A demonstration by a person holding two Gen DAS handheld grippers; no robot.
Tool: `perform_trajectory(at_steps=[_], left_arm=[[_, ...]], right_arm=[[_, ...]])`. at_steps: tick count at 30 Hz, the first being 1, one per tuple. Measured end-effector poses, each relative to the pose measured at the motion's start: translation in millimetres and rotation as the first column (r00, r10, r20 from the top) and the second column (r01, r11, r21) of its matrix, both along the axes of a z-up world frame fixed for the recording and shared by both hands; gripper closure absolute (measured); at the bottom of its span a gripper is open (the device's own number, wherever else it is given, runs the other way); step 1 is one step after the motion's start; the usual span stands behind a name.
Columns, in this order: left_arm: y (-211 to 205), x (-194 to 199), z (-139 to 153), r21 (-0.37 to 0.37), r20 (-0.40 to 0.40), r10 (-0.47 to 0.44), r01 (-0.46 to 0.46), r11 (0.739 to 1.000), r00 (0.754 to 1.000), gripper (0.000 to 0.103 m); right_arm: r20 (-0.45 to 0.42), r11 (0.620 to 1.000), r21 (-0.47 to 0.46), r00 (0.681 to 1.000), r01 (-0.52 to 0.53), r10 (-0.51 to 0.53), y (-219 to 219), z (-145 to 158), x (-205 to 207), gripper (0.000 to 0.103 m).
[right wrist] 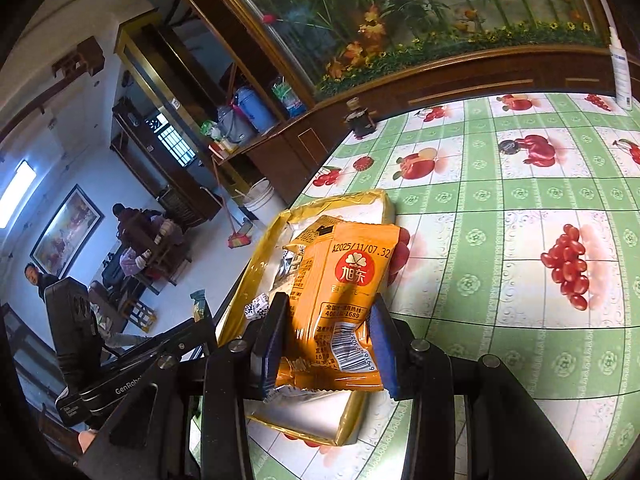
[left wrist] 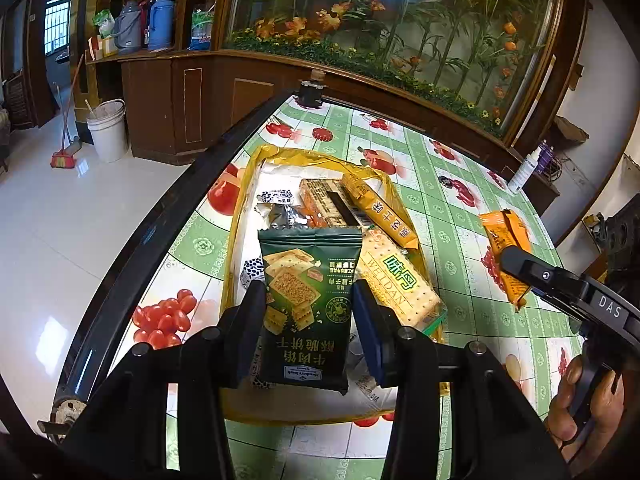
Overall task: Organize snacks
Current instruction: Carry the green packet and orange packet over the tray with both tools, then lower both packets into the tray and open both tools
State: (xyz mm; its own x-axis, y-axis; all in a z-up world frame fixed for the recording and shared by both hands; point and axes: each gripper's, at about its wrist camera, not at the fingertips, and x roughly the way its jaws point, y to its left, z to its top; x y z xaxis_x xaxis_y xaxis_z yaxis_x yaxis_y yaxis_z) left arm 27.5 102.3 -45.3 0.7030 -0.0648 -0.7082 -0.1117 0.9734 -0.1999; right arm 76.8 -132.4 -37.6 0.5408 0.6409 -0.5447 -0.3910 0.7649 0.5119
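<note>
Green pkt (left wrist: 306,304) in left gripper (left wrist: 308,320), over tray (left wrist: 240,216).

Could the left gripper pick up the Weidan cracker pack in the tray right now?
Probably not: the left gripper is shut on the green cracker packet, so it is occupied, though the Weidan pack lies uncovered just beside it.

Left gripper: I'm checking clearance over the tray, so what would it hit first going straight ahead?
Likely the WEIDAN cracker pack in the yellow tray, below the green packet it holds; depth is unclear.

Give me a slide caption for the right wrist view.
Right gripper holds an orange snack packet over the yellow tray.
</note>
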Motion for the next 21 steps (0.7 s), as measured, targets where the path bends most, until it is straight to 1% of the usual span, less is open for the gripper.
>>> perform_trajectory(at_steps=[5,9,21], left_arm=[[-1,4,-4,0.005,-0.013,-0.001,0.001,1.0,1.0,0.061],[-4,7,-6,0.026,-0.013,0.001,-0.001,1.0,1.0,0.061],[-5,19,-20,0.042,-0.043,0.009,-0.008,0.999,0.999,0.061]], right_arm=[[-0.004,0.999,-0.009,0.999,-0.032,0.032,19,-3,5,0.063],[0.008,0.998,-0.023,0.998,-0.059,0.059,36,0,9,0.063],[0.024,0.989,-0.106,0.994,-0.105,0.108,75,-9,28,0.063]])
